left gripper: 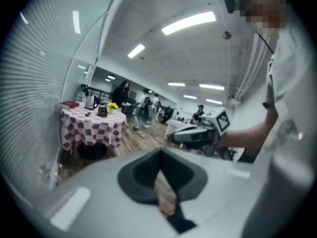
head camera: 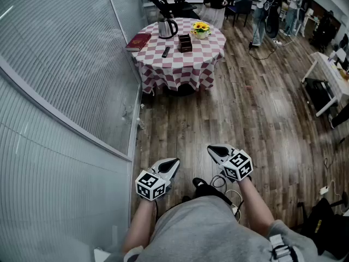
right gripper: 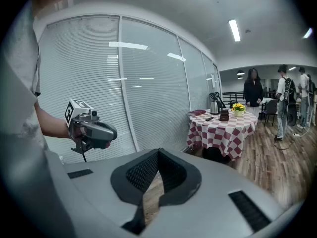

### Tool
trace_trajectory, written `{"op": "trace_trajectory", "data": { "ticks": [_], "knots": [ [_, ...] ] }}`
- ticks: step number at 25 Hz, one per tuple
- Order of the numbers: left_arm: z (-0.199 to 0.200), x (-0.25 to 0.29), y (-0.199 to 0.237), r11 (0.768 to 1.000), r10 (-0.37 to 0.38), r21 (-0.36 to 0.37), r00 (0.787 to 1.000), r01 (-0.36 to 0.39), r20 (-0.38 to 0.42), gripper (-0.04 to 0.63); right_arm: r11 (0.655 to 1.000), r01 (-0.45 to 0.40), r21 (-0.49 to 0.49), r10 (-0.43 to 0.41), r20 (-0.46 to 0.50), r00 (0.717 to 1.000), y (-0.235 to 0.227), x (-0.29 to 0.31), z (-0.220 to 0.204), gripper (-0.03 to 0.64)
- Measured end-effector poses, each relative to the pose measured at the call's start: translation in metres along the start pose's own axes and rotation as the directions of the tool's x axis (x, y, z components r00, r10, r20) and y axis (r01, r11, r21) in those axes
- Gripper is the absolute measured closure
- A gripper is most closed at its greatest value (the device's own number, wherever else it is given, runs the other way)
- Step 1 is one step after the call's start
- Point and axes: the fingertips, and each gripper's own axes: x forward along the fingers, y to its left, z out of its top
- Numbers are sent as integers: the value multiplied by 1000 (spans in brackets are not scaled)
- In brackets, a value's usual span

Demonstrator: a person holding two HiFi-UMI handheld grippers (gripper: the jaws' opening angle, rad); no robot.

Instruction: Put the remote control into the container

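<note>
Far ahead stands a round table (head camera: 180, 61) with a red-and-white checked cloth. On it lies the black remote control (head camera: 166, 52), just left of the dark brown container (head camera: 185, 42). In the right gripper view the remote control (right gripper: 209, 118) and the container (right gripper: 224, 115) show small on that table. Both grippers hang low near my body, over the wooden floor and well short of the table. My left gripper (head camera: 172, 163) is shut and holds nothing. My right gripper (head camera: 214, 149) is likewise shut and empty. Each gripper view shows its own jaws closed, left gripper (left gripper: 159, 156) and right gripper (right gripper: 158, 155).
A kettle (head camera: 167, 28), a pot of yellow flowers (head camera: 200, 29) and a red book (head camera: 139, 41) share the table. A glass wall with blinds (head camera: 60, 75) runs along the left. Several people (head camera: 262, 10) stand at the back right, near a white table (head camera: 327, 75).
</note>
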Motion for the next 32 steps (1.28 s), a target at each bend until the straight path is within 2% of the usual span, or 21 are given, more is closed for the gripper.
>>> {"op": "trace_trajectory", "data": {
  "ticks": [22,27,32],
  "knots": [
    [2,-10,-3,1000,-11,14,1000,11,0,595,1000,18,15,-18,-3,1000,5,1,3,600],
    [-3,-8,-1,1000,-22,1,1000,22,-10,595,1000,29,-6,-29,-7,1000,6,2,0,600],
    [-5,3,-4,998,-50,-26,998,49,-24,595,999,45,16,-45,-23,999,-4,-2,-7,600]
  ]
}}
